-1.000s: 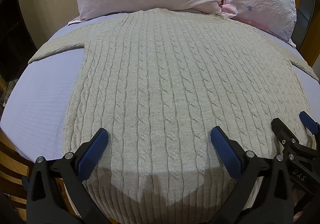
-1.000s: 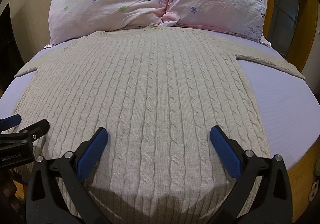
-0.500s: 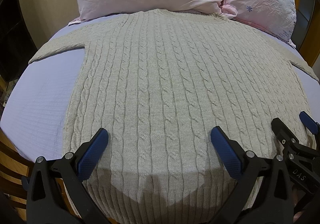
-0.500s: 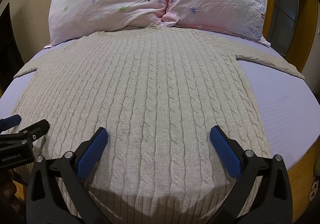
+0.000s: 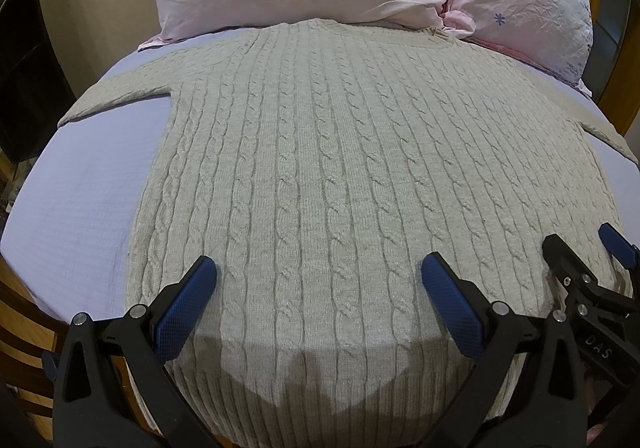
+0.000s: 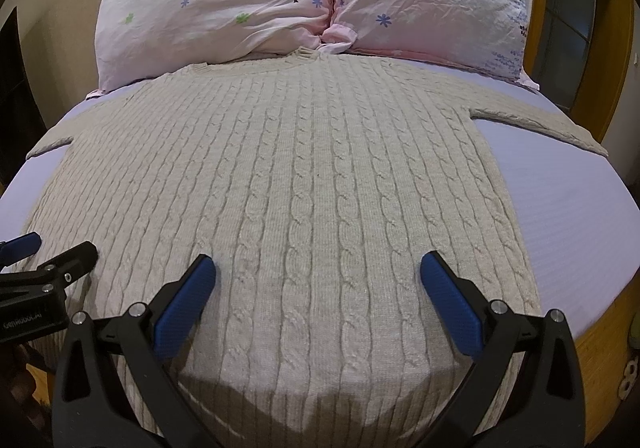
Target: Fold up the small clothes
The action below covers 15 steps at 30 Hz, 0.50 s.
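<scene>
While both grippers hung wide apart and empty, sweater [image 5: 320,183] lay flat, unfolded.
Left gripper [image 5: 319,290] and right gripper [image 6: 318,288] hovered side by side; hem sat between and below their jaws, collar far ahead by pillows [image 6: 224,3]. Likely pre-grasp step; next needs a hem or sleeve pinch.

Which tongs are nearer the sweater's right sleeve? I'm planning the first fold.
Right. The right tongs hover open over the hem on the side of the right sleeve; the left tongs hover open farther left, across the sweater.
</scene>
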Each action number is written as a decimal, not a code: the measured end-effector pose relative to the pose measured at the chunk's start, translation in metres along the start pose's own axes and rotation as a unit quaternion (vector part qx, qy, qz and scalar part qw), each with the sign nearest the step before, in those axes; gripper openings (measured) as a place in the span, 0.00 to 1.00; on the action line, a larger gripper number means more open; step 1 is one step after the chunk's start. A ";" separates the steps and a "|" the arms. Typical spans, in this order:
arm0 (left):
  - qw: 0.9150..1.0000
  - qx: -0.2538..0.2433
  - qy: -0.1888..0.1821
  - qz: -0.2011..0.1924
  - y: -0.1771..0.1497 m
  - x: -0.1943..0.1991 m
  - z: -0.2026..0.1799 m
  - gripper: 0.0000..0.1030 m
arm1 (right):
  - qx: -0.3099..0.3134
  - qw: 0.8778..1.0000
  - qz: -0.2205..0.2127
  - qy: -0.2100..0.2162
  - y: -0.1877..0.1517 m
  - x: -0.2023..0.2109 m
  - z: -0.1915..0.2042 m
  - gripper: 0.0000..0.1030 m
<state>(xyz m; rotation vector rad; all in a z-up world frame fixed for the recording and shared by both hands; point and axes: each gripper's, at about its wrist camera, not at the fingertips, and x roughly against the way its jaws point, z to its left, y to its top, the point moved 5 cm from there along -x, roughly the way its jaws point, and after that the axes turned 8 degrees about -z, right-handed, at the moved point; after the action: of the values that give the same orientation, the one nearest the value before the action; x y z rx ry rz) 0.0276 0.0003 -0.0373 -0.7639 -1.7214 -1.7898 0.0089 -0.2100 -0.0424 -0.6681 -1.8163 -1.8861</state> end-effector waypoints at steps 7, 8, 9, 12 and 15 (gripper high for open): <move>1.000 0.000 0.000 -0.001 0.000 -0.001 0.000 0.99 | 0.000 1.000 -0.002 -0.001 0.000 0.001 -0.001 0.98; 1.000 0.000 0.000 -0.001 0.000 0.000 0.000 0.99 | 0.000 1.000 -0.002 -0.001 0.000 0.001 -0.001 0.98; 1.000 0.000 0.000 -0.001 0.000 -0.001 0.000 0.99 | 0.000 1.000 -0.002 -0.001 0.000 0.001 -0.001 0.98; 1.000 0.000 0.000 -0.001 0.000 -0.001 0.000 0.99 | 0.000 1.000 -0.002 -0.001 0.000 0.001 -0.001 0.98; 1.000 0.000 0.000 -0.002 0.000 0.000 0.000 0.99 | 0.000 1.000 -0.002 -0.001 -0.001 0.001 -0.001 0.98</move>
<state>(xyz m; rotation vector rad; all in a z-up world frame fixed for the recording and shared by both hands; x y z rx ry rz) 0.0278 0.0004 -0.0378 -0.7614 -1.7232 -1.7924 0.0075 -0.2110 -0.0422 -0.6679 -1.8202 -1.8888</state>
